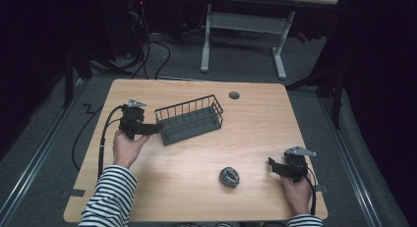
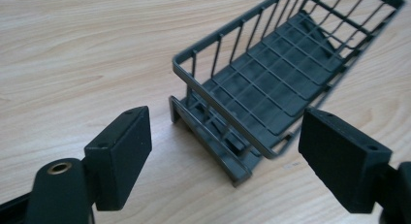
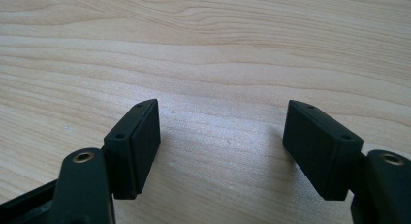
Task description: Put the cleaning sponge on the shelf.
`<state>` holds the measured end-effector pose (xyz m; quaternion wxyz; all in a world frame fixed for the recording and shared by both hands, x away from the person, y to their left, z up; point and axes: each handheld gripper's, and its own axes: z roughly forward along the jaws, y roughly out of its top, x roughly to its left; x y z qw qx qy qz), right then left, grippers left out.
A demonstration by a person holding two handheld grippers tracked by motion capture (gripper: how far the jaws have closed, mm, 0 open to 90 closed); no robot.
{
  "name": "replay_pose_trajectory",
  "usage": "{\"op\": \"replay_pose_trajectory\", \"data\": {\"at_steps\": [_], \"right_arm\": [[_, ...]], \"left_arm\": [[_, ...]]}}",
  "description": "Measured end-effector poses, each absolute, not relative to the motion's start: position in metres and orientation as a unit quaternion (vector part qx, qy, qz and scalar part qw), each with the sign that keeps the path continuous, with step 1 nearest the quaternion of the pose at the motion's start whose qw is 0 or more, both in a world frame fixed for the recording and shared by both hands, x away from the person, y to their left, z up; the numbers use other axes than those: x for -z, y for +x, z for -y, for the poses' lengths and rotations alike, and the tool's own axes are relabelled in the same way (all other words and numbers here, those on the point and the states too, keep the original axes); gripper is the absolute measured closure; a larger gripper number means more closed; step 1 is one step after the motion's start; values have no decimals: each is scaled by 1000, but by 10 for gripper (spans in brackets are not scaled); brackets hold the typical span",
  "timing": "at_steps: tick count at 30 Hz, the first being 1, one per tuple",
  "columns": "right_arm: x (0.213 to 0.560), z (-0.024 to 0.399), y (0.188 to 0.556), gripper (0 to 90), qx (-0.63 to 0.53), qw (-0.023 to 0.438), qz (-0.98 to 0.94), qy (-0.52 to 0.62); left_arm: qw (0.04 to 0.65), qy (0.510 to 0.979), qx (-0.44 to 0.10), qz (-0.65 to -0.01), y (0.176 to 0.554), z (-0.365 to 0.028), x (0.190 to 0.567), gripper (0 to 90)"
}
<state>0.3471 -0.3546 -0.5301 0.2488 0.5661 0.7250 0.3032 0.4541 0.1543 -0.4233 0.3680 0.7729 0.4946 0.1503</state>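
The left gripper (image 1: 156,129) is held in the person's left hand (image 1: 127,147) at the left side of the table, its jaws standing wide apart at the near-left end of the wire basket; in the left gripper view its two black pads (image 2: 121,153) flank that end of the basket without pressing on it, so it grips nothing. The right gripper (image 1: 273,166) sits in the right hand (image 1: 297,191) near the table's near-right corner, jaws likewise spread wide, and the right gripper view shows bare wood between its pads (image 3: 138,144). Going down in size, the wooden table (image 1: 255,133) is a light, rounded-corner top with a small dark round cap (image 1: 234,95) set into its far edge, right of centre. The dark grey wire basket (image 1: 191,120) lies on the left-centre of the top, long and shallow, set at a slant so its right end is farther away than its left; in the left gripper view (image 2: 271,83) it stands upright on its ribbed floor, with a low lip at the end closest to the jaws. A small steel scouring ball (image 1: 229,177) rests on the wood toward the near edge, right of centre, well apart from the basket and just left of the right gripper. Striped sleeves (image 1: 109,197) cover both forearms.
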Motion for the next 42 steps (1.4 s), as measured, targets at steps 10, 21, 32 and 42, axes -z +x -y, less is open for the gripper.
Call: {"op": "replay_pose_trajectory", "data": {"at_steps": [10, 21, 32, 42], "right_arm": [[530, 355, 347, 296, -303, 248, -725, 567], [530, 355, 347, 295, -303, 249, -726, 565], [530, 355, 347, 293, -303, 248, -726, 565], [530, 355, 347, 292, -304, 248, -726, 565]], "left_arm": [[344, 774, -158, -507, 479, -146, 427, 237], [323, 781, -150, -513, 489, -136, 441, 308], [313, 795, -147, -499, 487, -128, 446, 429], [311, 801, -140, -493, 484, -123, 450, 515]]}}
